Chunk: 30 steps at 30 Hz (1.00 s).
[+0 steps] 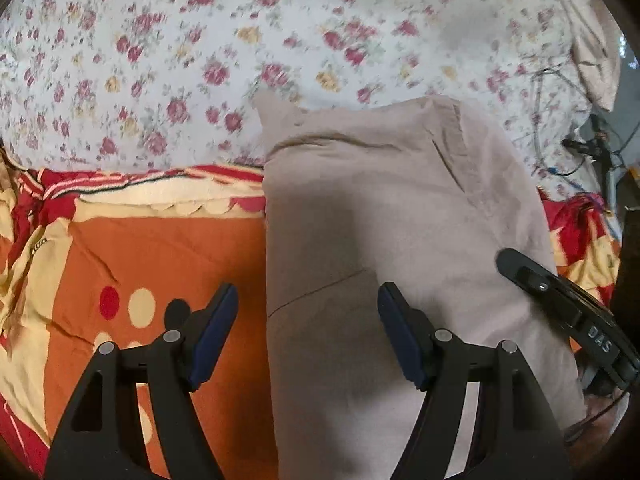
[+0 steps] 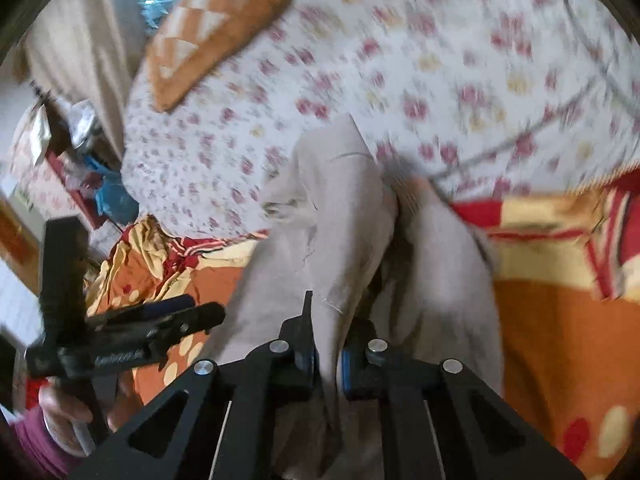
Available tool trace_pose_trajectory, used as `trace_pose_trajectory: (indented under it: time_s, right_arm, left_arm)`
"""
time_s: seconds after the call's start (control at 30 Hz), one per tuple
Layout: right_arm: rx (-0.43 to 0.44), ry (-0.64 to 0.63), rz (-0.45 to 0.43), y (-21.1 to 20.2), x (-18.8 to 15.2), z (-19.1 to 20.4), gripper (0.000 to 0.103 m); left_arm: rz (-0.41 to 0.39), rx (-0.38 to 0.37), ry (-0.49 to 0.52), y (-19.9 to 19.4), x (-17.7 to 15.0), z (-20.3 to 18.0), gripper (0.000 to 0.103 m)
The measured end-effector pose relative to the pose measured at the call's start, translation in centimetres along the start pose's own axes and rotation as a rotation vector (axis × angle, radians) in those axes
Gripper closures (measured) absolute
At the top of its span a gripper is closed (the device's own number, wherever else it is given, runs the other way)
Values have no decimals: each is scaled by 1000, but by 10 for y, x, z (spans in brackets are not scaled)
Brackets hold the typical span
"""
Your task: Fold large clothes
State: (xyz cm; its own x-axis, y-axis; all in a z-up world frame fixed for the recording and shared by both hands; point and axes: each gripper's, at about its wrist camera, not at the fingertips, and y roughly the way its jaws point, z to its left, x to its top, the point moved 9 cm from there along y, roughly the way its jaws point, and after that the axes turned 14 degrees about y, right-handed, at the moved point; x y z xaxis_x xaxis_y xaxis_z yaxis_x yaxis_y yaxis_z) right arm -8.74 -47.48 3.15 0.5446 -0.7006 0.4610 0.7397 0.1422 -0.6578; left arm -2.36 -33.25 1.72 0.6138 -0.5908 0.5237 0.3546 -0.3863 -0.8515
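Observation:
A beige garment (image 1: 400, 200) lies folded into a long strip on the bed, with a seam and placket showing near its far end. My left gripper (image 1: 307, 296) hovers open over its near left edge, nothing between the blue pads. The right gripper (image 1: 516, 268) comes in at the strip's right side. In the right wrist view my right gripper (image 2: 328, 344) is shut on a bunched fold of the beige garment (image 2: 344, 208), which rises from the jaws and drapes away. The left gripper (image 2: 196, 308) shows at the left, held by a hand with a purple sleeve (image 2: 36, 440).
A white floral sheet (image 1: 200, 60) covers the far part of the bed. An orange, red and cream blanket (image 1: 160, 260) lies under the garment. An orange cushion (image 2: 208, 32) sits at the far corner. Cables (image 1: 560, 120) and clutter (image 2: 80, 160) lie past the bed's edges.

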Motion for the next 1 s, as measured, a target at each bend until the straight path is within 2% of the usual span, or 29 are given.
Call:
trace_pose_trajectory:
  time_s: [0.07, 0.13, 0.2, 0.27, 0.37, 0.5, 0.57, 0.63, 0.7, 0.8, 0.83, 0.9, 1.0]
  right_arm:
    - [-5, 6, -47, -21, 4, -5, 98]
    - [-56, 19, -74, -28, 5, -23, 99]
    - [-147, 45, -49, -18, -1, -52, 100]
    - [-173, 93, -24, -8, -10, -73, 100]
    - [-182, 95, -16, -5, -14, -76, 100]
    - [-197, 91, -31, -20, -3, -65, 97]
    - [-209, 102, -74, -29, 8, -57, 69]
    - [-204, 89, -118, -32, 21, -43, 53]
    - [-187, 43, -131, -29, 32, -25, 53]
    - [-188, -31, -87, -10, 40, -5, 57]
    - [-213, -65, -80, -3, 43, -1, 58]
    - [-343, -111, -82, 10, 50, -10, 57]
    - [-434, -86, -17, 32, 46, -41, 60]
  left_arm:
    - [-14, -16, 17, -5, 3, -9, 30]
    - [5, -22, 29, 4, 1, -17, 29]
    - [44, -34, 35, 19, -8, -24, 28]
    - [30, -55, -6, 27, -15, -25, 27]
    - [43, -87, -66, 30, -18, -19, 24]
    - [51, -80, -55, 29, -16, -18, 24]
    - [44, -67, -41, 29, -14, -20, 24]
    - [44, -71, -45, 30, -15, -21, 24]
    - [44, -77, -53, 31, -15, -21, 24]
    - [49, -75, -49, 33, -15, -20, 23]
    - [49, -72, -44, 33, -14, -20, 23]
    - [46, -66, -32, 33, -13, -21, 23]
    - [44, -72, -30, 34, -13, -21, 23]
